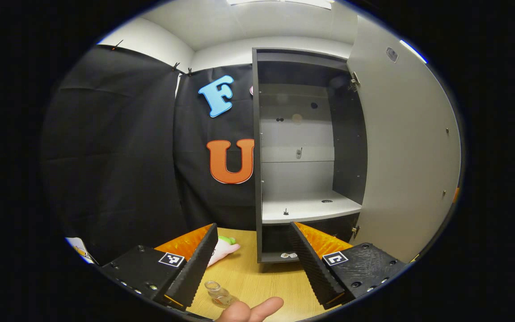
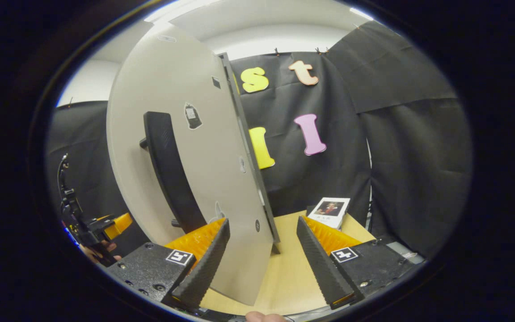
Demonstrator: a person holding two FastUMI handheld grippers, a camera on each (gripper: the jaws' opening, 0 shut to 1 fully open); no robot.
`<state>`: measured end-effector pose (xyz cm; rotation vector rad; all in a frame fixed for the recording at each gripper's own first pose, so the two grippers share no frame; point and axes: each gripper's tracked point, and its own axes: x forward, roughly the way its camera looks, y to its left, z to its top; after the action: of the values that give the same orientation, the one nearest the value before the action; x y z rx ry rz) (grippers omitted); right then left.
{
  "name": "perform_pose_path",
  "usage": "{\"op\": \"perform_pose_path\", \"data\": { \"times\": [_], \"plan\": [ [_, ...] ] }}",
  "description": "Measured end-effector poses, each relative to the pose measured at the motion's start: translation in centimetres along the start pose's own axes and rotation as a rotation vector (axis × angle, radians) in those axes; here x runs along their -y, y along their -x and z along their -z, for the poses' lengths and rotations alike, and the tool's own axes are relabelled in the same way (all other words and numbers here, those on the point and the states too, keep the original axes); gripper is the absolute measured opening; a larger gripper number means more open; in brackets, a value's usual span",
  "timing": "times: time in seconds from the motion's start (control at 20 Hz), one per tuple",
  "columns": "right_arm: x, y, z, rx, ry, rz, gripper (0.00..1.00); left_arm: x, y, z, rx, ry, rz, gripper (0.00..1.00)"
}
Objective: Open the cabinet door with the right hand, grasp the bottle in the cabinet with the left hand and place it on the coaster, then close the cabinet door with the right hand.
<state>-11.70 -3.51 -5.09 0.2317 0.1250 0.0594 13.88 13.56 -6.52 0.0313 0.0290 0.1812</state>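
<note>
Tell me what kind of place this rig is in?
Likely a staged recording booth, not a real home: black cloth walls enclose a light wooden table bearing a small dark cabinet with its grey door open.

Small clear glass bottle [image 1: 219, 294] upright on the wooden table, low between the left gripper's fingers, dark cabinet [image 1: 302, 147] ahead with shelves bare, pale door [image 2: 186, 147] swung wide, black handle [image 2: 168, 170] beside the right gripper's left finger

No legible wording anywhere: the book [image 2: 330, 211] at four o'clock past the cabinet door [image 2: 195, 147] carries print too small to read.
</note>
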Motion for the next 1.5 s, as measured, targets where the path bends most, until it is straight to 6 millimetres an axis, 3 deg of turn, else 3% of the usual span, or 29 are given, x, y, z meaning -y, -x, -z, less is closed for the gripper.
{"op": "perform_pose_path", "data": {
  "times": [0.45,0.8,1.15,1.5],
  "plan": [
    [-4.0,-1.1,0.5,-0.011,0.059,-0.019,0.97,-3.4,-0.6,1.0,-0.014,0.004,-0.026,0.96],
    [-6.2,-1.6,0.7,-0.012,0.074,-0.001,0.98,-4.8,-1.9,0.6,0.010,0.001,-0.003,0.96],
    [-7.8,-2.4,1.1,0.003,0.077,0.037,0.98,-4.9,-2.3,-0.5,0.073,-0.034,0.062,0.96],
    [-11.9,-5.1,0.8,0.005,0.116,-0.056,0.98,-5.6,-2.6,-0.1,0.085,-0.041,0.052,0.96]
  ]
}}
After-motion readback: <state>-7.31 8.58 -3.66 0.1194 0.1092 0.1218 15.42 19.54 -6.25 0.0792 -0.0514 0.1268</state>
